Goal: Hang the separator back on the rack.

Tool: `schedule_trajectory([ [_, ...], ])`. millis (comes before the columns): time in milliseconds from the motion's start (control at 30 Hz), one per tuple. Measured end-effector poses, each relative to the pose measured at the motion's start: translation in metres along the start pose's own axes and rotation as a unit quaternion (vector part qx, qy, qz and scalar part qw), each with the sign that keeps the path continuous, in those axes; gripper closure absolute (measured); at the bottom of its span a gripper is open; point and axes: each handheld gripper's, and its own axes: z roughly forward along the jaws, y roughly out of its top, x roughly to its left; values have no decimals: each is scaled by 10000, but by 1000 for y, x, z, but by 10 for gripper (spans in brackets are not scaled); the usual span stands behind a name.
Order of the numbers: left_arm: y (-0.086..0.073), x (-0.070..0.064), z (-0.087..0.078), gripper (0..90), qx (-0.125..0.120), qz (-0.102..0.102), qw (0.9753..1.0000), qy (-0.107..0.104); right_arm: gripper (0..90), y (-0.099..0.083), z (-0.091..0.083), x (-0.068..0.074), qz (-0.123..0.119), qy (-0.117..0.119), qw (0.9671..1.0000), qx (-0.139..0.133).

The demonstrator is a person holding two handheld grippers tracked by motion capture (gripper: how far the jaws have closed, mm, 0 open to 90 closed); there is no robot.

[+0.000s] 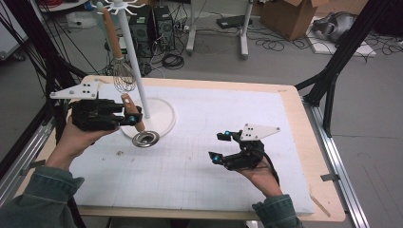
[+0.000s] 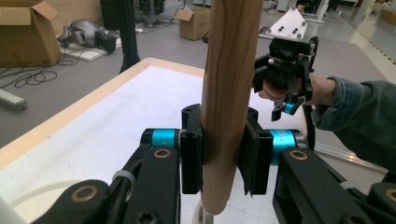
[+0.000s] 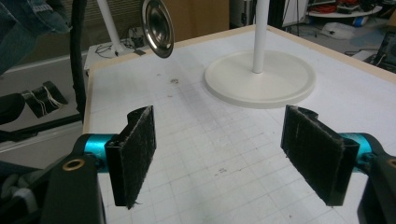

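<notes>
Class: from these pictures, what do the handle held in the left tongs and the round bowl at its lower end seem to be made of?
Handle: apparently wood with a smooth finish; it is brown with visible grain lines. Bowl: apparently polished metal, likely steel; it is silvery and mirror-bright. Left tongs clamp the handle.

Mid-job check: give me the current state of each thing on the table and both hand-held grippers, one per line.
Left hand-held gripper: shut on the wooden handle.
Wooden-handled ladle: held, handle up, metal bowl low over the mat by the stand base.
Right hand-held gripper: open, holding nothing, above the mat.
Whisk: hanging from the stand.
White stand: upright on its round base.
</notes>
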Motion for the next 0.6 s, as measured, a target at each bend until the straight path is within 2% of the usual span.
schedule_trajectory([
  [333, 17, 10, -7, 725, 6, 33, 10000, 20, 255, -5, -11, -2, 68, -81, 9999, 35],
  [600, 33, 18, -9, 725, -7, 33, 10000, 68, 253, -7, -20, -6, 107, -163, 9998, -41],
])
